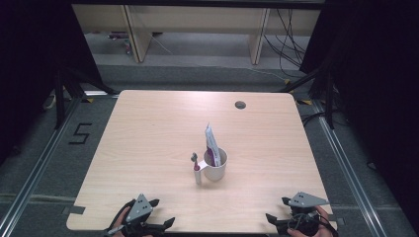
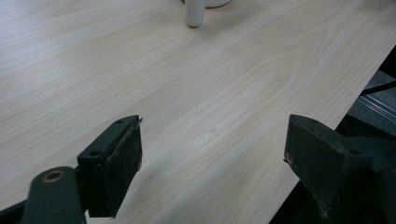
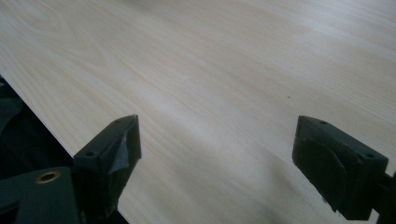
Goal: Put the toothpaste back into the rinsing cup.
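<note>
One white cup (image 1: 216, 168) is standing upright near the middle of the table (image 1: 148, 133), holding a toothpaste tube (image 1: 211, 143) that is sticking up out of it; a toothbrush (image 1: 196, 169) is standing just beside its left. Left gripper (image 1: 157, 216) and right gripper (image 1: 276, 211) are resting wide open and empty at the near edge, well apart from the cup

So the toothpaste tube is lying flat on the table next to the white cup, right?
Not quite. The toothpaste tube stands upright inside the white cup, as the high view shows. What stands next to the cup on the table is the toothbrush.
</note>
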Action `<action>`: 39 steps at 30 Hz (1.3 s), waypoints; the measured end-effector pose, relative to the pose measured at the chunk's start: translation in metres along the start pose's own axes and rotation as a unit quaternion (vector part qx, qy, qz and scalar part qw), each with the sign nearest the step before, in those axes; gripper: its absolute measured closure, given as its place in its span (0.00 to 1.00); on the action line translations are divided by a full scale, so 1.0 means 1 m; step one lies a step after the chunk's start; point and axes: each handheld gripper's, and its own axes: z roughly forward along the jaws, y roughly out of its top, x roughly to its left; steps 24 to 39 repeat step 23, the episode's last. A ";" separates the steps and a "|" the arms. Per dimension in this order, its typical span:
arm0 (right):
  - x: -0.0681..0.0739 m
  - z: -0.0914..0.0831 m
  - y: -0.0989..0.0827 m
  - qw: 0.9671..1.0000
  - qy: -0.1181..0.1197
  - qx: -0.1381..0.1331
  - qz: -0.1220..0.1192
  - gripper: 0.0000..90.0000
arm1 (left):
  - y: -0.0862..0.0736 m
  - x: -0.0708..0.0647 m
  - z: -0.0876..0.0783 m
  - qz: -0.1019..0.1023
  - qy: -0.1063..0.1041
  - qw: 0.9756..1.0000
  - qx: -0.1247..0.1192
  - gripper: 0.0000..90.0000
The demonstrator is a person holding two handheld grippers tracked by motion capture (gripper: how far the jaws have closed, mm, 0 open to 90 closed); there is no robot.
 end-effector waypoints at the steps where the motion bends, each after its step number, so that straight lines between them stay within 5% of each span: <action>1: 0.000 0.001 -0.001 1.000 0.008 -0.002 0.005 0.18 | 0.000 0.000 0.000 0.000 0.000 1.000 -0.001 0.21; 5: 0.000 -0.001 -0.003 1.000 0.009 0.002 0.002 0.18 | 0.000 0.000 0.000 0.000 0.000 1.000 0.000 0.21; 6: -0.003 0.000 -0.003 1.000 0.002 -0.008 -0.017 0.18 | 0.000 0.000 0.000 0.000 0.001 1.000 0.000 0.21; 7: 0.001 -0.002 -0.004 1.000 0.000 0.003 0.011 0.18 | 0.000 0.000 0.000 0.000 0.001 1.000 -0.001 0.21; 8: 0.002 -0.003 -0.005 1.000 0.000 0.006 0.015 0.18 | 0.000 0.000 0.000 0.001 0.001 1.000 -0.001 0.21; 9: -0.001 -0.003 -0.005 1.000 -0.005 0.001 -0.008 0.18 | 0.000 0.000 0.000 0.002 0.001 1.000 -0.001 0.21; 11: -0.002 -0.002 -0.005 1.000 0.000 -0.003 -0.012 0.18 | 0.000 0.000 0.000 0.001 0.001 1.000 -0.002 0.21; 14: 0.001 -0.003 -0.006 1.000 0.000 0.008 0.010 0.18 | 0.000 -0.001 0.000 -0.002 0.001 1.000 -0.006 0.21; 39: 0.000 -0.003 -0.007 1.000 0.000 0.001 0.003 0.18 | 0.001 -0.001 -0.001 0.000 0.003 1.000 -0.004 0.21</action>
